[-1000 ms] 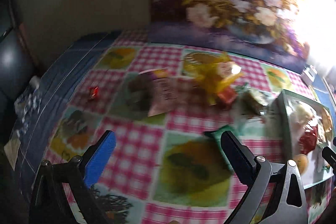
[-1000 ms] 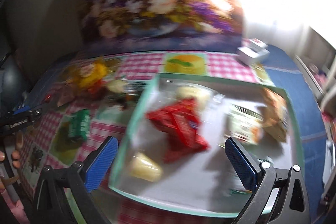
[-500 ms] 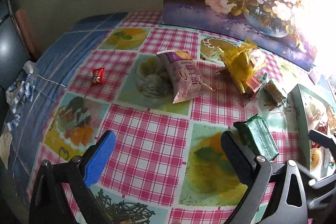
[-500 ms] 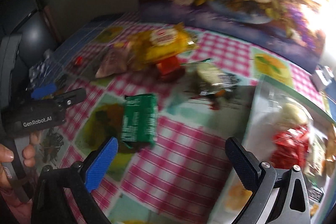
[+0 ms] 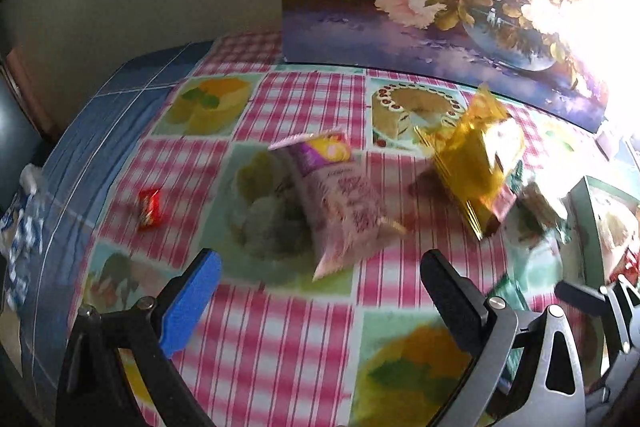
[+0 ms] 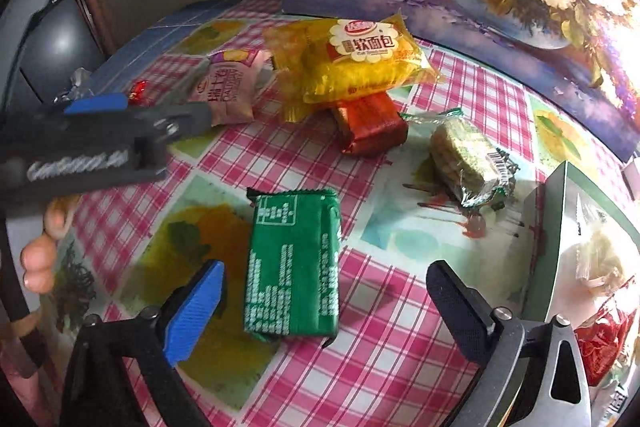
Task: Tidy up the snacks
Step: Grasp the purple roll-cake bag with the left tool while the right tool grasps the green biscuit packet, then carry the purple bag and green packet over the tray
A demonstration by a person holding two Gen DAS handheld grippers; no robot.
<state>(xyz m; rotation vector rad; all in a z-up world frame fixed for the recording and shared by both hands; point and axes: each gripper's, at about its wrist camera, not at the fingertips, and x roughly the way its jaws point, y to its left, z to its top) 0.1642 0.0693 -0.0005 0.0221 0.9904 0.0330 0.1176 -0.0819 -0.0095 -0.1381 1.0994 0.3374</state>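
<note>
Now the right hand-held gripper (image 6: 324, 307) hangs over a green snack pack (image 6: 294, 263) that lies flat on the checked surface (image 6: 400, 347). Its two fingers are wide apart and are closing, with the green pack between them but not touched. The left hand-held gripper (image 5: 320, 291) is wide too and holds nothing. Just past it lies a pink snack bag (image 5: 340, 211). A yellow bread bag (image 6: 360, 63) rests on top of an orange pack (image 6: 370, 125). A clear cracker pack (image 6: 468, 159) lies near the tray (image 6: 560, 195), which has snacks in it. A small red candy (image 5: 149, 209) lies well apart.
</note>
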